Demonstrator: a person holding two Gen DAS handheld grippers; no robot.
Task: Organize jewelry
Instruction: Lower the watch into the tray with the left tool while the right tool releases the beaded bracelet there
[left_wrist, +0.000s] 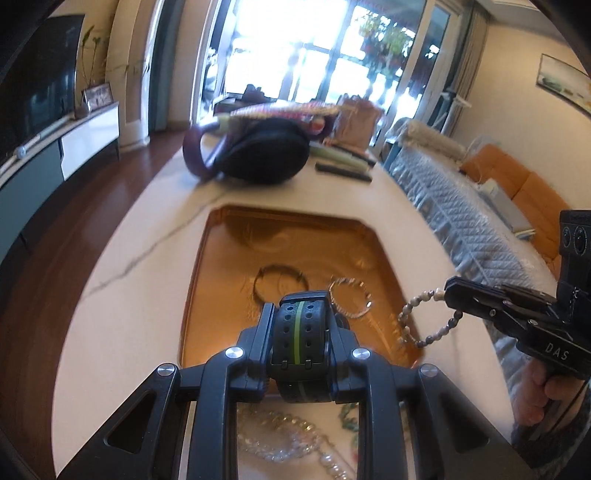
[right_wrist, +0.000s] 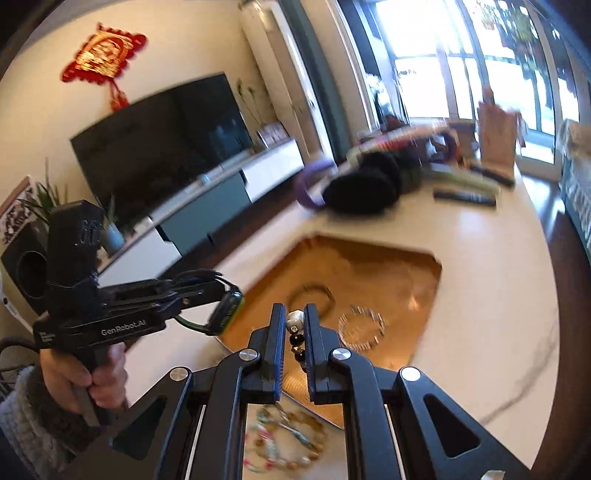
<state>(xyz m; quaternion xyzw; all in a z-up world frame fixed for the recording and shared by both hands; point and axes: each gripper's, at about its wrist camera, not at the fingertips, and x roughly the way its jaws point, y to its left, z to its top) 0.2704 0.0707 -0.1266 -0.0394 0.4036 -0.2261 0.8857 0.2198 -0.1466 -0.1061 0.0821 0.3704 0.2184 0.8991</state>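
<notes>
My left gripper (left_wrist: 301, 314) is shut on a black watch with a green stripe (left_wrist: 300, 332), held above the near end of the gold tray (left_wrist: 221, 236). It also shows in the right wrist view (right_wrist: 225, 310). My right gripper (right_wrist: 295, 314) is shut on a beaded bracelet (right_wrist: 295, 332), which hangs over the tray's right edge in the left wrist view (left_wrist: 424, 317). A thin dark bangle (left_wrist: 280, 282) and a silver bracelet (left_wrist: 351, 297) lie in the tray. Pearl and bead strands (left_wrist: 291, 439) lie on the table below my grippers.
The tray sits on a white marble table (left_wrist: 129, 258). A black pouch with a purple strap (left_wrist: 266, 155), remotes (left_wrist: 343, 171) and a paper bag (right_wrist: 496, 136) stand at the far end. A sofa (left_wrist: 517, 199) is right; a TV cabinet (right_wrist: 221, 192) is left.
</notes>
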